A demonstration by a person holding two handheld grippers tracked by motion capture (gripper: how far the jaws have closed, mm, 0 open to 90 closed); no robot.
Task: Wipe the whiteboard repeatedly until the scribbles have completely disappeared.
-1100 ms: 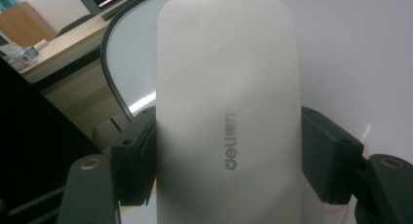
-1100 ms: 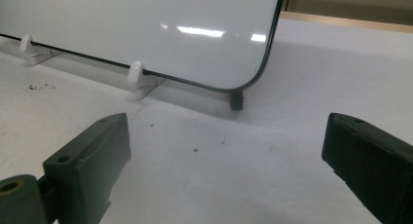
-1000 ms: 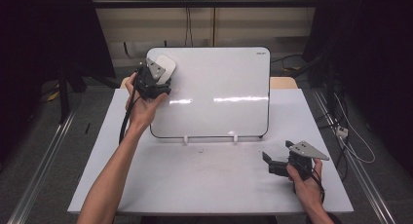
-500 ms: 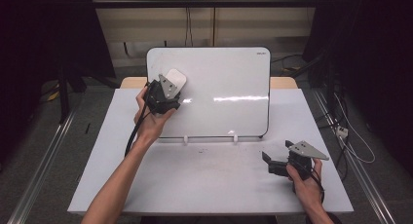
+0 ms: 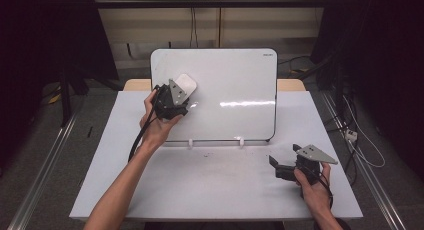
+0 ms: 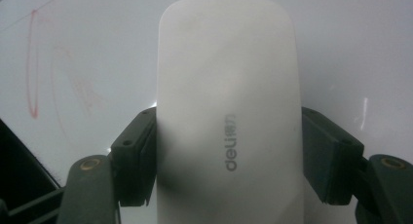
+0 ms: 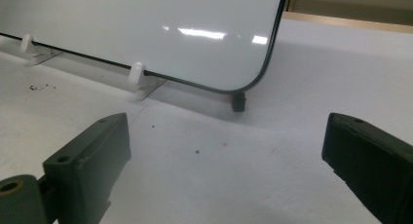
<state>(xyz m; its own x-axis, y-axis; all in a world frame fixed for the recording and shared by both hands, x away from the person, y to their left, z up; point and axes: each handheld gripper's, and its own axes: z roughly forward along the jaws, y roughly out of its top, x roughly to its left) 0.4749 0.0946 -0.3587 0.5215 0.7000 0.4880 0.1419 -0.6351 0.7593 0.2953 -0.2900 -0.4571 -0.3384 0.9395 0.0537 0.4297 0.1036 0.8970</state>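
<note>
my left gripper (image 5: 181,92) clamped on white eraser (image 6: 229,107), sticking out past jaws onto whiteboard (image 5: 235,85) | right gripper (image 7: 226,170) wide apart, holding nothing

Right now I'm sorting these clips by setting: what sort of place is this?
Probably a lab or recording studio: a white table ringed by black curtains, with a propped whiteboard and handheld grippers, the left gripper holding a white eraser.
</note>
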